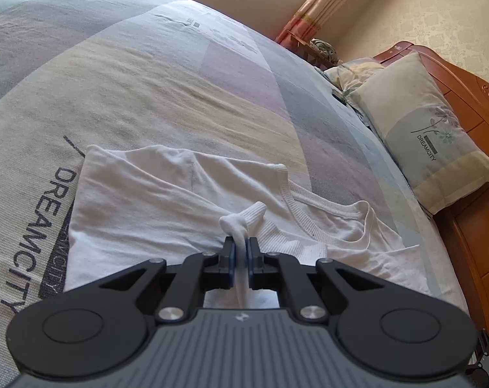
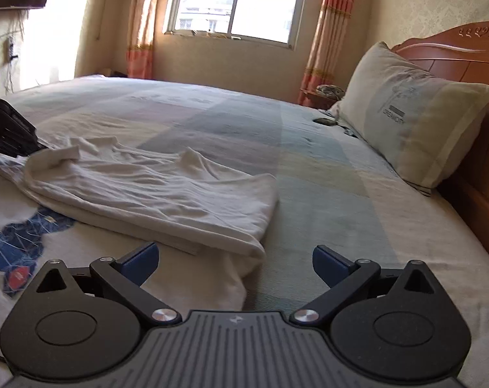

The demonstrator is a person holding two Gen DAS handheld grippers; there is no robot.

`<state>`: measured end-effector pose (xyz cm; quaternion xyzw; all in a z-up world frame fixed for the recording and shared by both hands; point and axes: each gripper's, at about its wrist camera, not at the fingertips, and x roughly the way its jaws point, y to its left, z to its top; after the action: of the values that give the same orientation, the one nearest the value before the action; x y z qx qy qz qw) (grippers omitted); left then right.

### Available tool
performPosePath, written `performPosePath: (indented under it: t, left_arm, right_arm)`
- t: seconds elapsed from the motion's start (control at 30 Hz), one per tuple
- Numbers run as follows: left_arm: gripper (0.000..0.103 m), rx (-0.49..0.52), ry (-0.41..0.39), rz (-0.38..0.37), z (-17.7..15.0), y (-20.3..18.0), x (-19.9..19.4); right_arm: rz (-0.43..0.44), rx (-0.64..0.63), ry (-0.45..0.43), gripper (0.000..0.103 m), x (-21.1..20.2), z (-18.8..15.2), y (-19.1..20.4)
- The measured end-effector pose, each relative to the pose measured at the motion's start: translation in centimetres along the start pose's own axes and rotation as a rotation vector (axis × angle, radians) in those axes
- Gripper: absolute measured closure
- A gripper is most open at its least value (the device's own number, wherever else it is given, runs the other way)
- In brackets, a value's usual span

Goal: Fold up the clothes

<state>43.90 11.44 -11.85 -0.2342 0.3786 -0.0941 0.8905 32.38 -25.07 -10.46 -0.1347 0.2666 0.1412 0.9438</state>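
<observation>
Left gripper pinches the white shirt sleeve (right gripper spread, empty): carry it across flat.

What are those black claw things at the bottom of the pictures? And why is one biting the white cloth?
Those claws are grippers, tools a person holds, one in each hand. Each carries a camera looking along its two fingers, so each picture is one gripper's own view. On the bed lies a white T-shirt, partly folded. The left gripper is shut, pinching a bunch of the shirt near its collar. The right gripper is open and holds nothing. A pillow leans against the wooden headboard.
</observation>
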Motion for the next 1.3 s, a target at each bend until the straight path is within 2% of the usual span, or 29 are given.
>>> performPosePath:
  t: [0.1, 0.17, 0.33, 0.4, 0.53, 0.67, 0.8, 0.87, 0.97, 1.03, 1.1, 1.3]
  left_arm:
    - [0.098, 0.026, -0.008, -0.003, 0.8, -0.8, -0.3]
    - [0.098, 0.04, -0.014, -0.004, 1.2, -1.4, -0.5]
    - [0.098, 0.049, -0.03, -0.01, 1.2, -1.6, -0.4]
    - [0.098, 0.031, -0.019, -0.012, 0.9, -1.2, 0.1]
    - [0.097, 0.019, 0.012, 0.009, -0.1, -0.5, 1.2]
    - [0.097, -0.005, 0.013, -0.004, -0.4, 0.3, 0.8]
    - [0.097, 0.01, 0.014, -0.002, -0.5, 0.3, 0.7]
    - [0.097, 0.015, 0.012, -0.003, -0.5, 0.3, 0.7]
    - [0.097, 0.029, 0.013, -0.006, -0.6, 0.2, 0.7]
    - [0.097, 0.046, 0.016, -0.011, -0.5, 0.0, 0.5]
    - [0.097, 0.084, 0.016, -0.022, -0.4, -0.3, 0.3]
    - [0.096, 0.145, 0.023, -0.03, -0.6, -0.8, 0.2]
  right_arm:
    - [-0.01, 0.027, 0.048, 0.0, 2.1, -0.1, -1.0]
    - [-0.013, 0.054, 0.045, 0.0, 3.1, 0.2, -1.2]
    - [-0.188, 0.119, 0.054, 0.0, 4.9, 0.7, -2.0]
    - [-0.224, 0.16, 0.044, 0.0, 4.4, 0.0, -2.8]
    - [-0.227, 0.228, 0.069, 0.0, 3.9, -1.0, -3.8]
    - [-0.227, 0.158, 0.111, 0.0, 1.9, -0.1, -4.0]
    - [-0.171, 0.19, 0.0, 0.0, 0.4, 2.9, -5.0]
    - [-0.107, 0.171, 0.011, 0.0, 2.7, 4.7, -5.0]
    - [-0.046, 0.163, 0.12, 0.0, 9.1, 6.6, -4.6]
    - [-0.012, 0.16, 0.182, 0.0, 12.6, 6.8, -4.3]
    - [-0.033, 0.161, 0.204, 0.0, 14.1, 6.1, -4.8]
    - [-0.207, 0.22, 0.222, 0.0, 13.7, 4.9, -9.4]
